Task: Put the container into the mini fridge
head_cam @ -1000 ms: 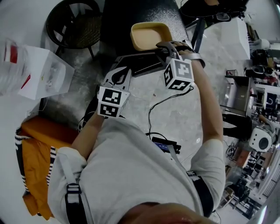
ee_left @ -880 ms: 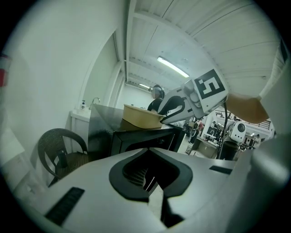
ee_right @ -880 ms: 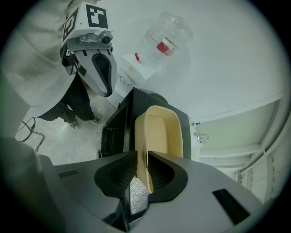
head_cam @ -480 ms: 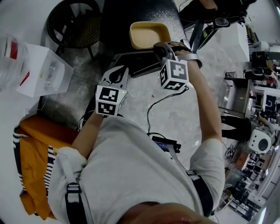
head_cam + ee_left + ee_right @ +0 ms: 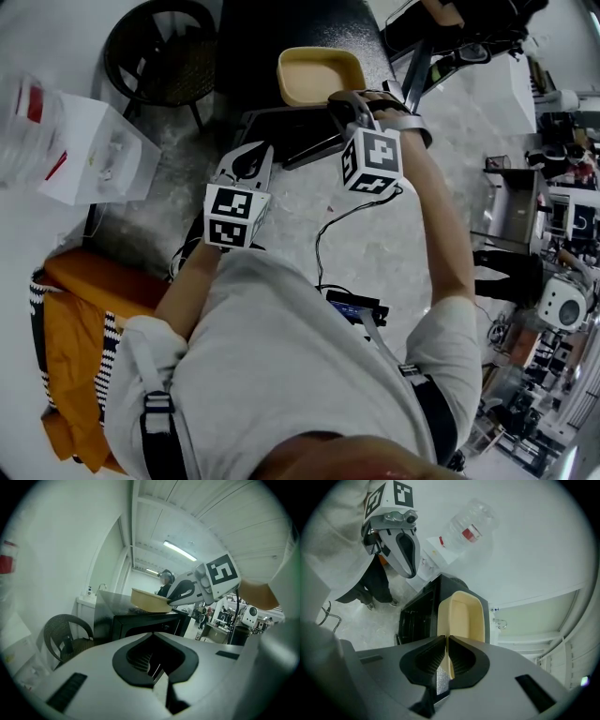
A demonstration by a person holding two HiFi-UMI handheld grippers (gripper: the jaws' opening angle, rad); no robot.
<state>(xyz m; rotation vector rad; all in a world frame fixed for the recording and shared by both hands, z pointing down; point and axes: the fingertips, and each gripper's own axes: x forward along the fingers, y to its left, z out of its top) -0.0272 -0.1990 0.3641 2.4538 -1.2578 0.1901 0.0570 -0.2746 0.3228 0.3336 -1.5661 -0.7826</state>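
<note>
A tan, tub-shaped container (image 5: 314, 75) (image 5: 461, 616) (image 5: 147, 601) sits on top of the black mini fridge (image 5: 281, 33) (image 5: 412, 616), near its front edge. The fridge's door (image 5: 291, 141) hangs open below it. My right gripper (image 5: 339, 101) (image 5: 447, 660) has just been closing and is shut on the container's near rim, which runs between the pads. My left gripper (image 5: 246, 161) (image 5: 157, 667) hovers lower, in front of the open fridge, jaws together with nothing between them.
A dark wicker chair (image 5: 159, 47) stands left of the fridge. A white box (image 5: 89, 150) with a clear bottle (image 5: 471, 524) is further left. An orange bag (image 5: 84, 300) lies by the person's left side; a cable (image 5: 347, 220) trails over the floor.
My right gripper edged slightly left toward the container and its jaws closed on the rim. The left gripper barely moved.
</note>
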